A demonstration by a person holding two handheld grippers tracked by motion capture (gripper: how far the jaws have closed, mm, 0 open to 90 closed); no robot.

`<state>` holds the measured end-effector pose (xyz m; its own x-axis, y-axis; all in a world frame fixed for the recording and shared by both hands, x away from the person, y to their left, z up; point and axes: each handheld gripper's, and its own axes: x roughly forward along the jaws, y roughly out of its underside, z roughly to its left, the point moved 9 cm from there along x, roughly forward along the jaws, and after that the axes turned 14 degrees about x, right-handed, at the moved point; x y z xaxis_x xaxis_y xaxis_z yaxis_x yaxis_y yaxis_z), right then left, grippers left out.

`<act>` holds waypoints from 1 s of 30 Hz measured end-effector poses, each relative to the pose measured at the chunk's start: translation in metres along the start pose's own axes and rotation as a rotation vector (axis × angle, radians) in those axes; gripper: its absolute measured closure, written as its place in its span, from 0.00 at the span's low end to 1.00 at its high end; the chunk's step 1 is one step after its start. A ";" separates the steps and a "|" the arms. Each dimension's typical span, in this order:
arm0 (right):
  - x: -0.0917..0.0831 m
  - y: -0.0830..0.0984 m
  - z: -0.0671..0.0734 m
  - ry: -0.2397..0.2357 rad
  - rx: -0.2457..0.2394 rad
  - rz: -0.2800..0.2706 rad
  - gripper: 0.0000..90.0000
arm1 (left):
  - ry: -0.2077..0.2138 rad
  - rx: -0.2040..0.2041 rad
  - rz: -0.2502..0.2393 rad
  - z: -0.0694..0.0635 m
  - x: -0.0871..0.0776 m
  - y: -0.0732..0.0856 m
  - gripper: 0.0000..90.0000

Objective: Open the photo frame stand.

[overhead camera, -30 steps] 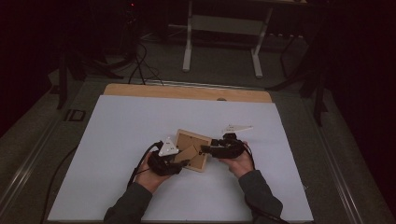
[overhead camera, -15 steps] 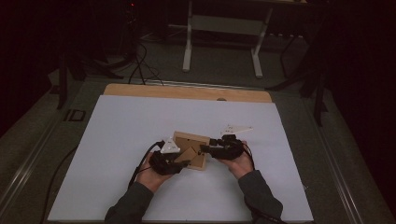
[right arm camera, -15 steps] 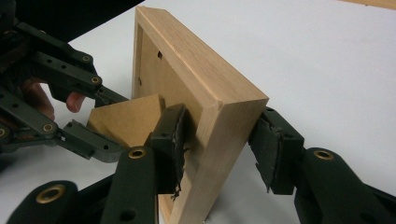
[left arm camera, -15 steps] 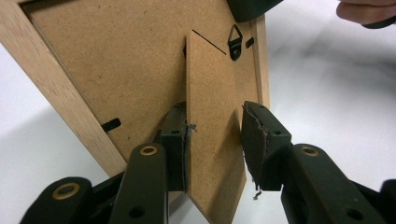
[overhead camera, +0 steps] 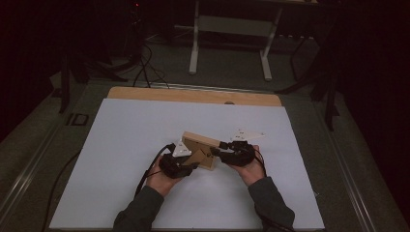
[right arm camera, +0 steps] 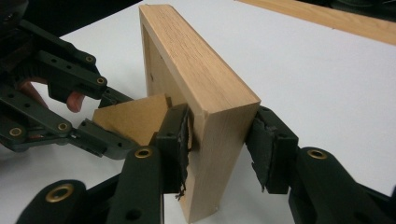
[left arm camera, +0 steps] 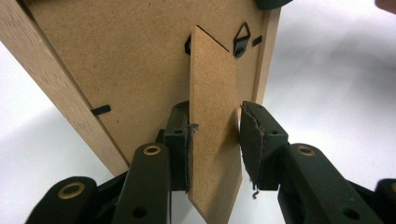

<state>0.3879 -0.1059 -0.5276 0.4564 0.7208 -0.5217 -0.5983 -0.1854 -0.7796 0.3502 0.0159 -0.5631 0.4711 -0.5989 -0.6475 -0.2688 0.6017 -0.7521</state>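
Wooden picture frame (overhead camera: 199, 149) is standing on edge on the white tabletop (overhead camera: 121, 145), a little nearer me than the tabletop's middle, its brown backing board facing me.

I am working it from both sides. Left tongs (left arm camera: 215, 140) are sitting at the frame's back, straddling the cardboard stand flap (left arm camera: 212, 140) that is swinging out from the backing board. Their jaws have just been closing. The left pad is lying against the flap; the right pad is standing just off it with a thin gap, so not pinching yet.

Right tongs (right arm camera: 219, 144) are reaching around the frame's right-hand wooden side. Jaws have just been closing here too. The inner pad is touching the wood at the frame's back; the outer pad is standing clear of the front face, so I am reading them as spread around the wood, not clamped.

The hanging ring (left arm camera: 242, 39) is sitting just above the flap's hinge on the backing.
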 end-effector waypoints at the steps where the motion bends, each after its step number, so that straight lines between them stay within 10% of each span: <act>1: 0.000 0.000 0.000 0.000 0.000 0.000 0.66 | 0.000 0.000 0.000 0.000 0.000 0.000 0.74; 30: -0.012 0.004 0.003 0.054 -0.083 -0.029 0.63 | -0.025 0.029 -0.001 0.001 0.018 -0.007 0.77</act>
<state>0.3778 -0.1132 -0.5236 0.5089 0.6904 -0.5142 -0.5281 -0.2213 -0.8198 0.3611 0.0012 -0.5692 0.4921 -0.5864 -0.6434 -0.2445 0.6162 -0.7487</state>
